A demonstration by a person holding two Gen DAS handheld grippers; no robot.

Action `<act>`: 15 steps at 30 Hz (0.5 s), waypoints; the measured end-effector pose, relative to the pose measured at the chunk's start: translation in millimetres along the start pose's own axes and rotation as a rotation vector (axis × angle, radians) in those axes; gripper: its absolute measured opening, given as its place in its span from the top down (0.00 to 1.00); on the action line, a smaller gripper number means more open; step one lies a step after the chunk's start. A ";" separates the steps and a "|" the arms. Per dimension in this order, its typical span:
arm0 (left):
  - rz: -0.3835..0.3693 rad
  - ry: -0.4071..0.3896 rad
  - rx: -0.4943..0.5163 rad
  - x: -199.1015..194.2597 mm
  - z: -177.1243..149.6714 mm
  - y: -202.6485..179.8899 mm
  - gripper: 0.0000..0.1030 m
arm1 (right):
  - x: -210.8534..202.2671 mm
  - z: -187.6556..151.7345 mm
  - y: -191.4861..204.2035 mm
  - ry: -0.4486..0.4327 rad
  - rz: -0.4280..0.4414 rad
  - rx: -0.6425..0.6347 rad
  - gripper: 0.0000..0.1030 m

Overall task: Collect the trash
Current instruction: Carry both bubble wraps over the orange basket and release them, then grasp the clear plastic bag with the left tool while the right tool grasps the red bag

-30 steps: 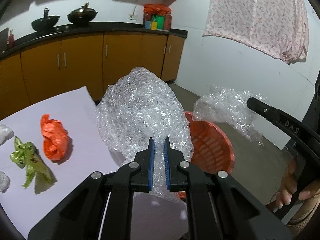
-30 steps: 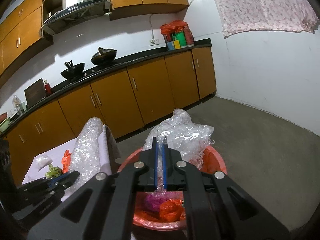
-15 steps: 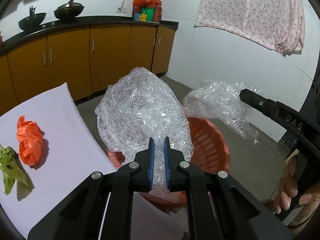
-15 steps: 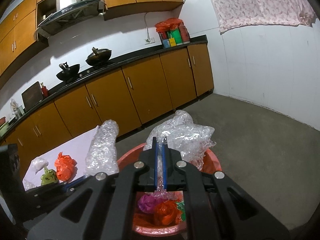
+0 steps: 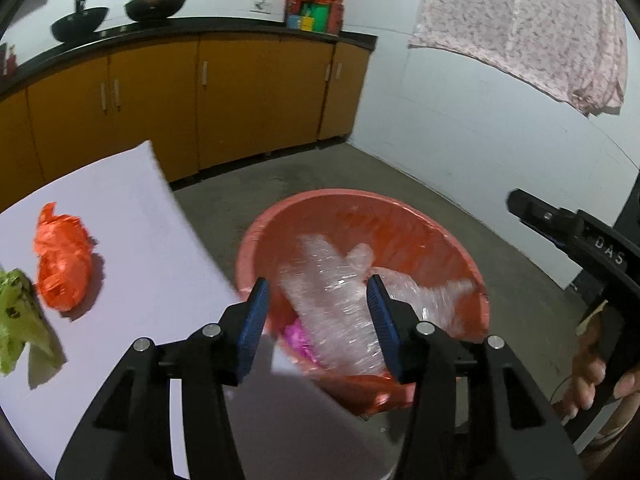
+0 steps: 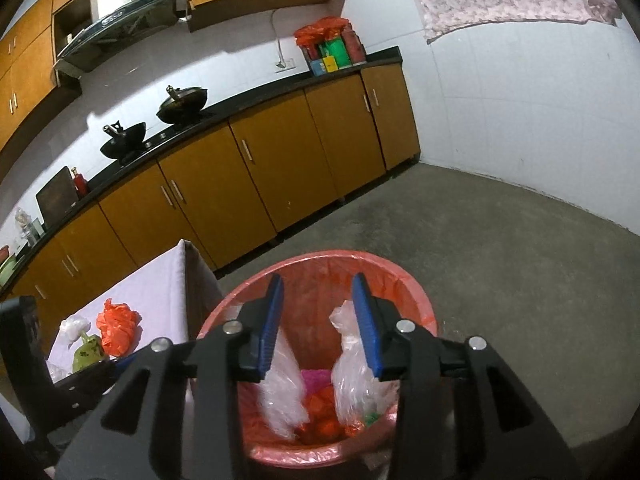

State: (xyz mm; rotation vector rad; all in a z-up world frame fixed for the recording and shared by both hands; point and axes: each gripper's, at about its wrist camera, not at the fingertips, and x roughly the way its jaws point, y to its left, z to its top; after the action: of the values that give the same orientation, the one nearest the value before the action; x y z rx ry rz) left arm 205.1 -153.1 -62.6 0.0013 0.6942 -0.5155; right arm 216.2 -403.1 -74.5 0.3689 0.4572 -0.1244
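Both wads of bubble wrap (image 5: 336, 300) now lie in the red bin (image 5: 256, 240) at the lower centre of each view, one slumped along the left wall and one (image 6: 356, 376) to the right of it in the right wrist view. The left hand-held gripper (image 5: 316, 316) has just been opening, and its blue pads stand apart above the bin with the wrap below them, not pressed. The right hand-held gripper (image 6: 318, 320) has likewise just been opening and is released, with nothing between its pads.

Still to collect, on the white tabletop (image 5: 132, 216) at the left of the left wrist view: an orange bag (image 5: 60, 264), crumpled into a lump, and a green wrapper (image 5: 18, 320) just beside it at the frame's left edge. A whitish scrap (image 6: 74, 326) shows near them in the right wrist view.

These are probably very light, soft and crushable, and likely a bit slick, so a pinch should gather folds rather than a flat face. The bag's upper knot or its bunched middle looks the best hold. Its long axis runs roughly up and down the frame, the twisted end pointing to the upper left. The wrapper lies stretched the same way, its narrow end toward the bottom of the frame.
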 end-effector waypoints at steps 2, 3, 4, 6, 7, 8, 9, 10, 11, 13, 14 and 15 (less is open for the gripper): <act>0.017 -0.009 -0.018 -4.7 -1.2 7.1 0.46 | -1.3 -0.1 2.9 0.000 0.002 -0.004 0.63; 0.026 -0.013 -0.028 -7.7 -2.5 11.3 0.46 | -2.4 -0.8 5.8 -0.001 0.005 -0.010 0.63; 0.037 -0.019 -0.041 -11.6 -3.5 16.4 0.46 | -3.3 -1.5 8.6 -0.002 0.007 -0.015 0.62; 0.064 -0.029 -0.064 -19.8 -6.3 26.8 0.45 | -4.6 -1.7 14.7 -0.001 0.015 -0.025 0.62; 0.074 -0.034 -0.071 -22.4 -7.1 30.2 0.45 | -5.4 -3.1 16.9 0.000 0.019 -0.029 0.62; 0.087 -0.040 -0.081 -26.1 -8.5 34.6 0.45 | -5.8 -4.5 21.1 0.003 0.023 -0.035 0.62; 0.099 -0.045 -0.090 -29.9 -9.5 39.4 0.44 | -7.0 -5.4 23.5 0.005 0.027 -0.038 0.62; 0.114 -0.051 -0.102 -34.9 -11.3 45.5 0.44 | -7.1 -6.6 27.3 0.009 0.034 -0.042 0.62; 0.130 -0.058 -0.112 -40.1 -13.1 51.5 0.43 | -7.2 -7.6 31.5 0.013 0.041 -0.046 0.62; 0.165 -0.070 -0.127 -48.5 -16.3 61.6 0.41 | -7.6 -9.5 39.5 0.020 0.052 -0.055 0.62; 0.192 -0.074 -0.146 -53.8 -18.0 68.7 0.41 | -7.5 -10.1 43.5 0.023 0.057 -0.059 0.62; 0.207 -0.079 -0.158 -58.3 -20.0 75.1 0.41 | -7.3 -11.8 49.2 0.028 0.065 -0.067 0.62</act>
State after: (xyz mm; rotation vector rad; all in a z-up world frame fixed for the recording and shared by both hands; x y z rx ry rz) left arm 189.1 -57.6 -55.0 -0.0935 0.6476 -0.2603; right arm 214.7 -352.8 -65.3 0.3201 0.4752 -0.0405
